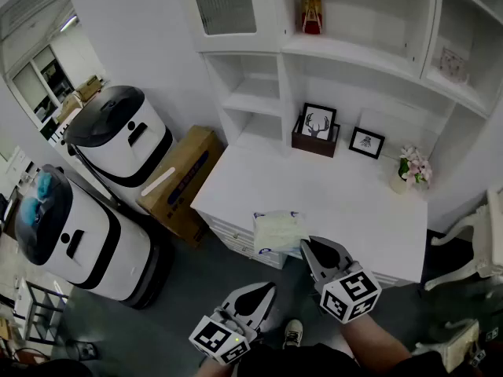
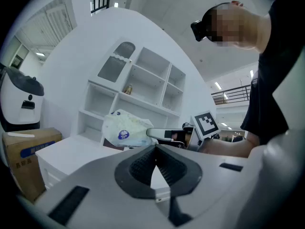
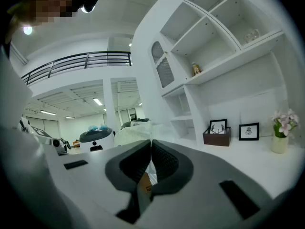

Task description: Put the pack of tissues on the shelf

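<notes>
1. The pack of tissues [image 1: 277, 232] hangs at the near edge of the white desk [image 1: 357, 199], toward its left end, not yet on any shelf.
2. The right gripper [image 1: 308, 247] has it. In the right gripper view the jaws are pinched together on the right edge of the wrapper, and the pack bulges out just beyond them.
3. From the left gripper view the pack sits clear above the desk top, carried at the tip of the right gripper.
4. The left gripper [image 1: 269, 289] hangs nearer and to the left, apart from the pack. Its jaws are pressed together with nothing between them.
5. At the far side of the desk stands the white shelf unit [image 1: 259, 100], with open compartments stacked at its left.
6. On the desk by the unit there is a deer picture [image 1: 318, 122] standing in a dark box [image 1: 313, 144], then a small framed picture [image 1: 367, 143] to its right, and a vase of pink flowers [image 1: 409, 171] far right.
7. Up high, a red-and-gold bottle [image 1: 311, 12] stands on an upper shelf.
8. Left of the desk a cardboard box [image 1: 181, 181] stands on the floor, touching the desk's corner.
9. Further left stand 2 white machines with dark tops, 1 far [image 1: 122, 136] and 1 near [image 1: 71, 238].
</notes>
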Action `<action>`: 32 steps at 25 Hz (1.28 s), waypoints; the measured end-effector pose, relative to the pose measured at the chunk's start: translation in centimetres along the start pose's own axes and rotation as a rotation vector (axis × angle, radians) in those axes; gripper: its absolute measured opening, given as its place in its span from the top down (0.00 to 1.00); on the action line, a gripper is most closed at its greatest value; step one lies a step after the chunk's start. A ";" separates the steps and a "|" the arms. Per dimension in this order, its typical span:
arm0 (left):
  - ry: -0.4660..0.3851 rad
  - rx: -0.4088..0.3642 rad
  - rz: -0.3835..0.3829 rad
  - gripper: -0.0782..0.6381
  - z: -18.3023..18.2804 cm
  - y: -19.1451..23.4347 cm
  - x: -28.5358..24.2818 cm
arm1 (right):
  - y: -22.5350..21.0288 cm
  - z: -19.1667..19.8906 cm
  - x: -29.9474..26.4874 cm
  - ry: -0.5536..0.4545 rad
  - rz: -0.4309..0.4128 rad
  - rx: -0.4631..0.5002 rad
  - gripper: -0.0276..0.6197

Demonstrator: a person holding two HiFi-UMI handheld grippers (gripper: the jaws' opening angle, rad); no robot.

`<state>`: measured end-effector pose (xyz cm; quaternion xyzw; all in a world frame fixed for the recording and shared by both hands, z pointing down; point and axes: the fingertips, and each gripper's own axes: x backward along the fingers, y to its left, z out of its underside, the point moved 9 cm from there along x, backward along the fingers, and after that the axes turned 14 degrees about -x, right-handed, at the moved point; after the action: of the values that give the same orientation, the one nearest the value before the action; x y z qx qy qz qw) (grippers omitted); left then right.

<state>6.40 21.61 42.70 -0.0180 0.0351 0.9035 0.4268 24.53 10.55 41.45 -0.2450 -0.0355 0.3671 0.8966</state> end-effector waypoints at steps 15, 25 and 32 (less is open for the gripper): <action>-0.001 -0.004 -0.006 0.88 -0.4 0.4 1.0 | 0.7 -0.1 0.1 -0.028 -0.001 0.013 0.95; 0.011 0.001 0.002 0.88 -0.5 1.9 1.5 | 0.7 0.0 -1.0 -0.021 0.021 -0.012 0.95; 0.016 0.008 -0.004 0.88 -0.4 3.3 2.3 | 1.3 0.2 -2.3 -0.025 0.029 -0.025 0.95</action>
<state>2.37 21.21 42.31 -0.0234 0.0420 0.9023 0.4284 21.96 9.88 41.26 -0.2520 -0.0473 0.3828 0.8875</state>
